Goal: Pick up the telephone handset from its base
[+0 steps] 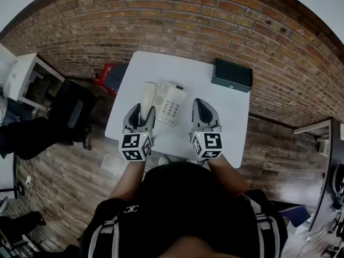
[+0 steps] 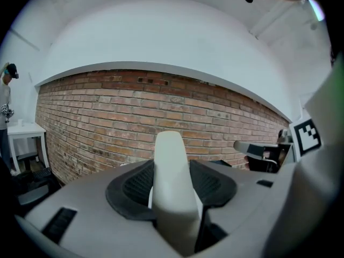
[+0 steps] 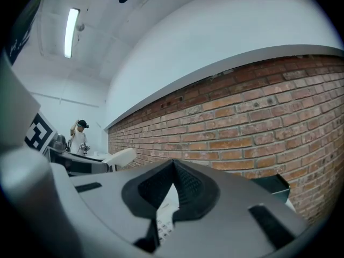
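Note:
The cream telephone handset (image 1: pixel 147 97) is lifted off its base, with my left gripper (image 1: pixel 140 115) shut on its lower part. In the left gripper view the handset (image 2: pixel 171 171) stands up between the dark pads (image 2: pixel 137 186) and my left gripper (image 2: pixel 171 190) points almost level at the brick wall. The white telephone base (image 1: pixel 172 103), with its keypad, lies on the white table (image 1: pixel 220 112) just to the right. My right gripper (image 1: pixel 203 113) hovers right of the base, jaws together and holding nothing. In the right gripper view (image 3: pixel 173 183) the keypad (image 3: pixel 165 215) shows below the pads, and the raised handset (image 3: pixel 121 157) is at the left.
A dark green box (image 1: pixel 232 74) sits at the table's far right corner, also seen in the right gripper view (image 3: pixel 271 185). A red item (image 1: pixel 109 75), a black chair (image 1: pixel 71 114) and white shelves (image 1: pixel 26 79) stand left of the table. A person (image 3: pixel 79 137) stands far off.

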Action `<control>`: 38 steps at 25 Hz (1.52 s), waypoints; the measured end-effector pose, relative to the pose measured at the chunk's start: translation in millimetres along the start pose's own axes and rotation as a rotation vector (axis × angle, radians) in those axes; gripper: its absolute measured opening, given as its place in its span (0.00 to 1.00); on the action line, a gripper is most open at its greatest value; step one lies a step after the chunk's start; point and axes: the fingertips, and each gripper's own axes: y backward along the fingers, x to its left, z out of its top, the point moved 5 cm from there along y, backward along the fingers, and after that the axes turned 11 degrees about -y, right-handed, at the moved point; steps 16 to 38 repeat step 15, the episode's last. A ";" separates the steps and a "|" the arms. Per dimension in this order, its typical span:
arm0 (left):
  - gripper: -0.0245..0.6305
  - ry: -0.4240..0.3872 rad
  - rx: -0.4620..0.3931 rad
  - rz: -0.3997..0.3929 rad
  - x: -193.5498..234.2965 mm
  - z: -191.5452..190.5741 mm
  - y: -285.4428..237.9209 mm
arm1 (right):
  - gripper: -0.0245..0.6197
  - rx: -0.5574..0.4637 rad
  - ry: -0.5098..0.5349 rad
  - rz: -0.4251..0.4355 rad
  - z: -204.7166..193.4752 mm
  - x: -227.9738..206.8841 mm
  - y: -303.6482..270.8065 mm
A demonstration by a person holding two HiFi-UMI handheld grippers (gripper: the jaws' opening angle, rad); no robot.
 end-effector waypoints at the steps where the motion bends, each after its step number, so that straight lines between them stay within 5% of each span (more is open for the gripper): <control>1: 0.35 0.000 0.000 -0.002 0.1 0.4 0.4 | 0.03 0.000 0.001 0.000 0.1 0.7 0.3; 38: 0.35 -0.004 -0.005 -0.014 6.8 -2.3 -2.4 | 0.04 -0.006 0.000 0.007 -2.2 6.4 -1.2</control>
